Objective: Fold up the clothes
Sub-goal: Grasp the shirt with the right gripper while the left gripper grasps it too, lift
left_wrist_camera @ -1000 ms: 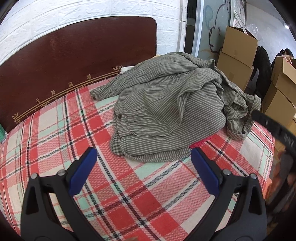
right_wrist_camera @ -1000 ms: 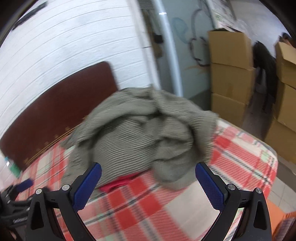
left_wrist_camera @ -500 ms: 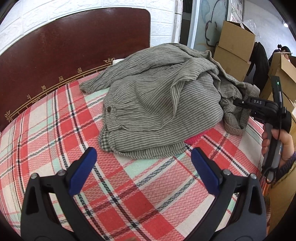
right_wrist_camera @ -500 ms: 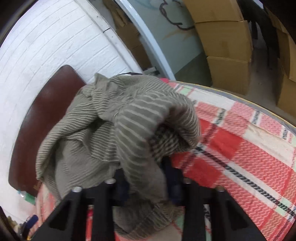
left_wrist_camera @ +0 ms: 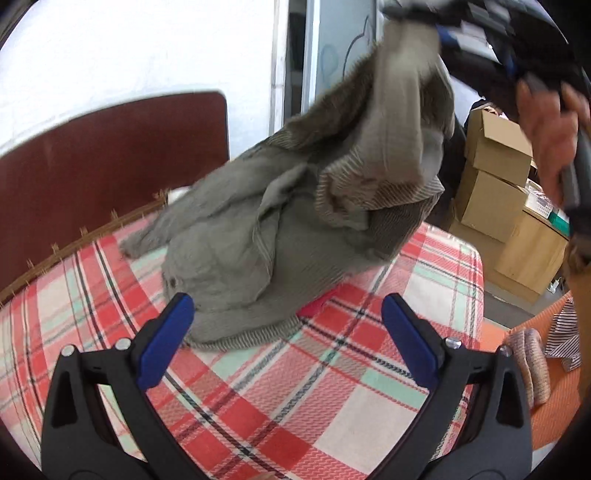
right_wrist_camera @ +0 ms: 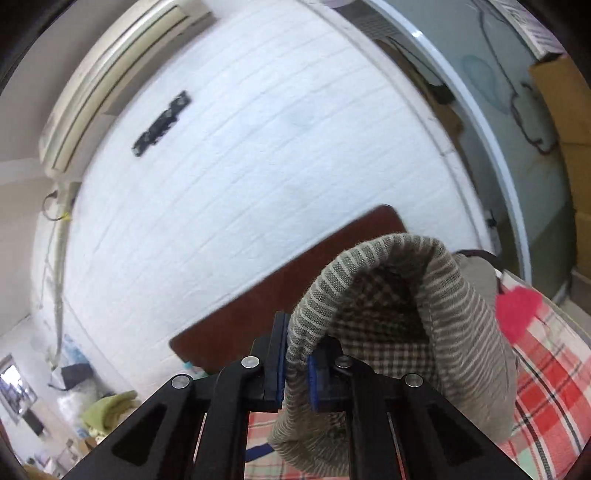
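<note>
A grey striped shirt [left_wrist_camera: 295, 229] lies partly on the red plaid bedspread [left_wrist_camera: 295, 398], its right end pulled up high. My right gripper [right_wrist_camera: 297, 365] is shut on a fold of that shirt [right_wrist_camera: 391, 280], whose checked lining shows; it also shows at the top right of the left wrist view [left_wrist_camera: 439, 33], lifted above the bed. My left gripper [left_wrist_camera: 286, 336] is open and empty, just short of the shirt's near hem. A small red item [left_wrist_camera: 314, 306] peeks from under the hem.
A dark wooden headboard [left_wrist_camera: 92, 158] and white brick wall stand behind the bed. Cardboard boxes [left_wrist_camera: 495, 184] are stacked at right. An orange surface with folded cloths [left_wrist_camera: 532, 362] lies by the bed's right edge.
My right gripper has closed on the shirt's right end and lifted it high off the bed. My left gripper has moved closer to the shirt's near hem, still open.
</note>
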{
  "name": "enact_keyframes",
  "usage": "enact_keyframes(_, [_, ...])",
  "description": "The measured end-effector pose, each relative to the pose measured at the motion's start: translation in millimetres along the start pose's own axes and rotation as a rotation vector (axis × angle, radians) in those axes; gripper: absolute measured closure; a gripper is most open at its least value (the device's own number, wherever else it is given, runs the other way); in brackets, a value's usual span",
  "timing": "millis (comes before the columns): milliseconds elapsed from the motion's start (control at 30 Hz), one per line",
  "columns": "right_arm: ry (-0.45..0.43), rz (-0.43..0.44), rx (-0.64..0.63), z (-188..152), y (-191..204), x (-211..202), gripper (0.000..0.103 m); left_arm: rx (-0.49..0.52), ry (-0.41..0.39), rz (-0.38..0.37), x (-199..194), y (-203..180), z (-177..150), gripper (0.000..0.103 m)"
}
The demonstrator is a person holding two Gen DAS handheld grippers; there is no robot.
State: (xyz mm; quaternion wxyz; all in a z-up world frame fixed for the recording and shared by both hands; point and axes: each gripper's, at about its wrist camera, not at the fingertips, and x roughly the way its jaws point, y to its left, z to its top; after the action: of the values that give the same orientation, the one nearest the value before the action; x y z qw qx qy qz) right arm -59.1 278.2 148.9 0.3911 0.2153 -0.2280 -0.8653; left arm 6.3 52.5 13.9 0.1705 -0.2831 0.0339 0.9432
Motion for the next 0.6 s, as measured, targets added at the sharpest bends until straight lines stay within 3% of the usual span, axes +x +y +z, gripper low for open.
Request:
enact_keyframes(200, [0.028,0.174,-0.141,11.1,115.4,5.7,0.095,0.101,-0.220,0.064,-61.7,15.7,16.6,0.001])
enact_keyframes(267, [0.037,0.232,-0.185,15.1,152.6,7.4,0.095,0.109,-0.288,0.117,-85.7,32.0,16.4,0.001])
enact_keyframes(400, [0.041,0.346,-0.218,25.5,201.3,7.7,0.095,0.075,-0.386,0.120,-130.5,68.5,10.3,0.001])
enact_keyframes(500, [0.065,0.399,-0.238,25.7,228.3,14.9,0.095,0.083,-0.448,0.103,-161.1,85.7,7.4,0.001])
enact_keyframes(600, [0.092,0.421,-0.245,24.0,246.5,25.7,0.094,0.141,-0.472,-0.005,-185.0,91.5,-4.4,0.001])
